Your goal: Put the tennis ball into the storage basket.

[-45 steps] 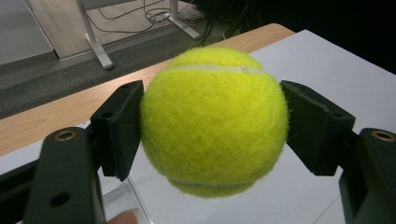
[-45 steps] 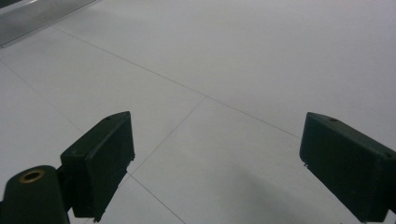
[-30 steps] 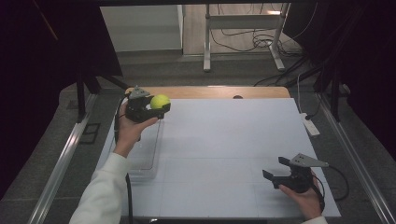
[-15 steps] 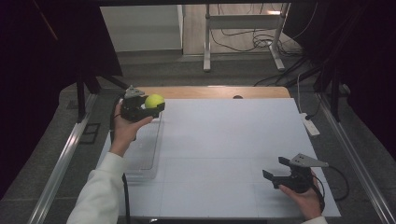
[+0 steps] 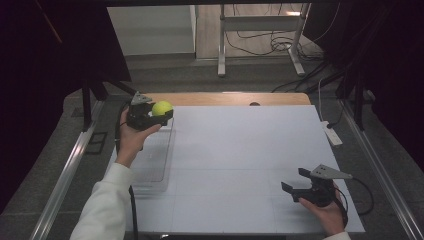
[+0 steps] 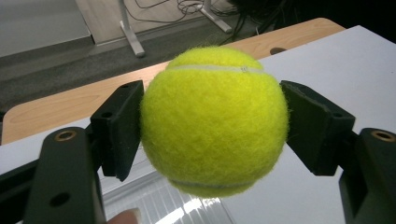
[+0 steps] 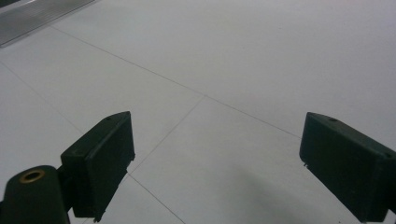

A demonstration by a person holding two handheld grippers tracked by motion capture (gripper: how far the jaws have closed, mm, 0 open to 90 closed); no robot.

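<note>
A fuzzy, round yellow-green tennis ball point(image 6: 214, 120) with a pale curved seam is squeezed between the flat black pads of the left gripper point(image 5: 159, 114), held up at the upper left of the high view above a clear ribbed plastic tray point(image 5: 152, 162). Over at the lower right, the right gripper point(image 5: 296, 184) is spread wide with nothing gripped, low over the smooth white table point(image 5: 240, 150).

One yellow tennis ball point(image 5: 162, 107). Two handheld grippers: the left gripper point(image 5: 150, 116) and the right gripper point(image 5: 296, 184), each with two black jaws. One white table point(image 5: 240, 165). One clear plastic tray point(image 5: 152, 165), as far as its faint outline shows. One white power strip point(image 5: 332, 134), probably, at the table's right edge. Two hands in view.
</note>
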